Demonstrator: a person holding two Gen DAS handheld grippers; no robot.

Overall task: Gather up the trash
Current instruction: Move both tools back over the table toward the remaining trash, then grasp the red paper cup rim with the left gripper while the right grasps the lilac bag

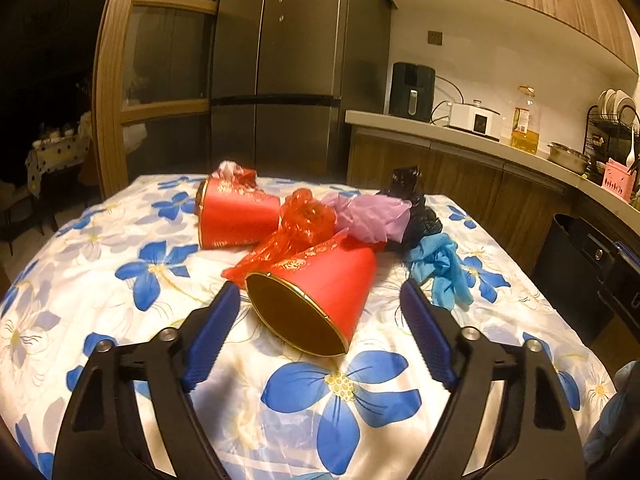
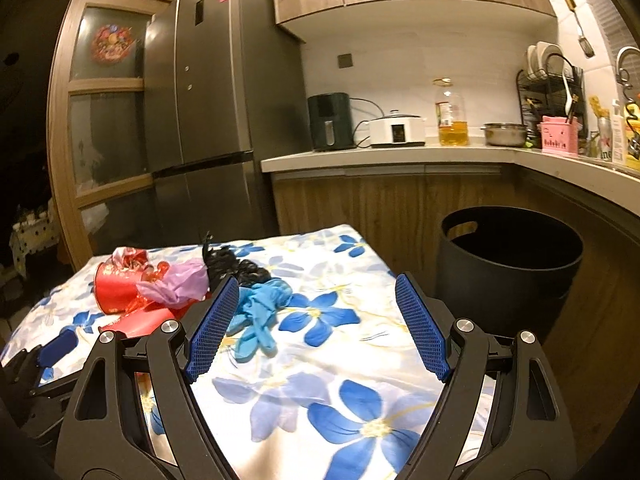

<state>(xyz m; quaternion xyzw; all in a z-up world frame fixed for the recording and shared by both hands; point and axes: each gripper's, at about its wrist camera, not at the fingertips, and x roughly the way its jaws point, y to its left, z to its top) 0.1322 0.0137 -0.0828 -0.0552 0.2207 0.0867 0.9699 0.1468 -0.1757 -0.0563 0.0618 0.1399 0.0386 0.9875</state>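
Left gripper [image 1: 320,300] jaws spread, nothing clamped, nearest red cup [image 1: 320,300] lying between them on floral tablecloth [image 1: 340,392]. We centre pads before squeezing. Right gripper [image 2: 316,300] released, empty; black bin [image 2: 508,256] beside table.

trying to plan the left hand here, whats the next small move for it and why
Probably ease the left gripper forward and close on the nearer red cup. The cup lies on its side on the floral tablecloth, its gold rim toward the camera, already between the open jaws, neither pad touching it. Nothing is held yet, and the black bin stands empty-looking beside the table.
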